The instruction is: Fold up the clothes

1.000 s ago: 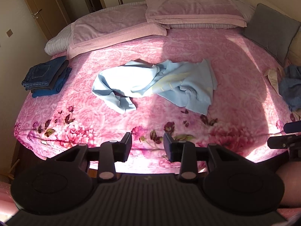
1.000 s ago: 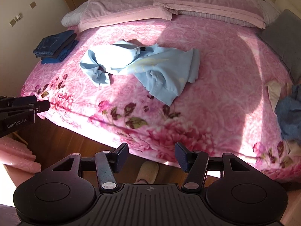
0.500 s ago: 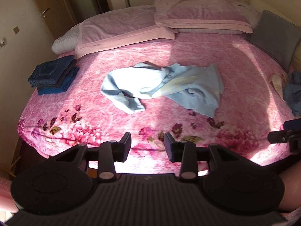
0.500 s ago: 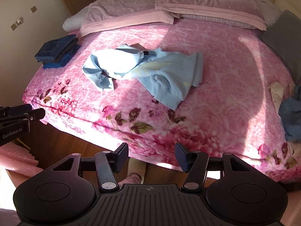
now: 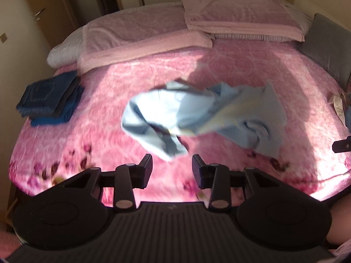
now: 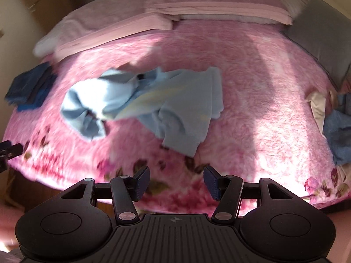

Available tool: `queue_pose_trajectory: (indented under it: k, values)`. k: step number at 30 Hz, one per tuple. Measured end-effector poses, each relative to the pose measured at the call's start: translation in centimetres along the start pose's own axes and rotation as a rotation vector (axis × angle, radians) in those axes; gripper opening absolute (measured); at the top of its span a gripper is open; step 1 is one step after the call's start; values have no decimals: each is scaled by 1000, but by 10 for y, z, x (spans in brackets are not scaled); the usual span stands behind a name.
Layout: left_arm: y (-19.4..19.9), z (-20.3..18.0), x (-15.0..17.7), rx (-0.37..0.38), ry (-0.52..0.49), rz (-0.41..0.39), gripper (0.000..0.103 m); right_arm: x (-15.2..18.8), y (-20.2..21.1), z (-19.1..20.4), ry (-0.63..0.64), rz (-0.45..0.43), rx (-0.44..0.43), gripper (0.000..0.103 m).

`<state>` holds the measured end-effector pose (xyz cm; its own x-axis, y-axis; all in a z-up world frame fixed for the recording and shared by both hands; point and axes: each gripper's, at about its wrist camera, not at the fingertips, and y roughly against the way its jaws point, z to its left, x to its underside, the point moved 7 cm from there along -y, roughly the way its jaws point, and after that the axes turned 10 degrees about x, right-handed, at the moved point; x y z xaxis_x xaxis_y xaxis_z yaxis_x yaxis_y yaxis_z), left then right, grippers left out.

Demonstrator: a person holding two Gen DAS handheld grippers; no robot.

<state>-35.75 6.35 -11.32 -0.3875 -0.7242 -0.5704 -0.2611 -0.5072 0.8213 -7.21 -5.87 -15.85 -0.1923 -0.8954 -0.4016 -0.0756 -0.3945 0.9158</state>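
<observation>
Clothes mark this bed (image 5: 219, 70): we see its pink floral cover fill both views, with pillows (image 5: 237, 15) at twelve o'clock. On it, mid-bed, a pale blue garment (image 5: 204, 116) lies crumpled and unfolded, its long axis running nine to three o'clock. At nine o'clock, well apart, sits a neat stack of dark blue folded clothes (image 5: 48, 98); at three o'clock a loose heap of blue and cream clothing (image 6: 333, 122) waits near the edge. Our left gripper (image 5: 172, 171) hangs over the near edge, jaws standing wide and empty, the garment's bunched left end just beyond them at twelve o'clock. Our right gripper (image 6: 176, 183) hangs likewise wide and empty, the garment's nearest corner at twelve o'clock but farther off. We judge the left the nearer, and the coming move, a hold on the two ends, turns on that sideways lie. Both views are blurred.
</observation>
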Motion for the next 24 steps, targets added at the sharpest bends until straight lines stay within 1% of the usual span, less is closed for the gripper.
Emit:
queue_pose_trajectory:
  k: [2,6,9,11,14,18,20,24]
  values:
    - [-13,23,-18,16,-19,7,35,-17,-11,9,-27,6,27,58]
    - [-46,67,-44,43,-69,13,35,-47,-29,29,-98,-18,71,58]
    - [-74,94,-58,55,-102,28,35,-53,-51,38,-129,0,117,58]
    - [-93,107,-62,67,-119,42,35,-50,-69,42,-142,16,151,58]
    - [-121,117,-60,89,-133,78,35,-39,-94,42,-158,62,200,58]
    - [-151,123,-55,122,-136,96,35,-26,-123,28,-200,117,253,58]
    - [-163,124,-56,128,-129,92,35,-27,-138,21,-217,135,268,58]
    - [-185,126,-57,140,-116,85,35,-43,-165,13,-254,118,272,58]
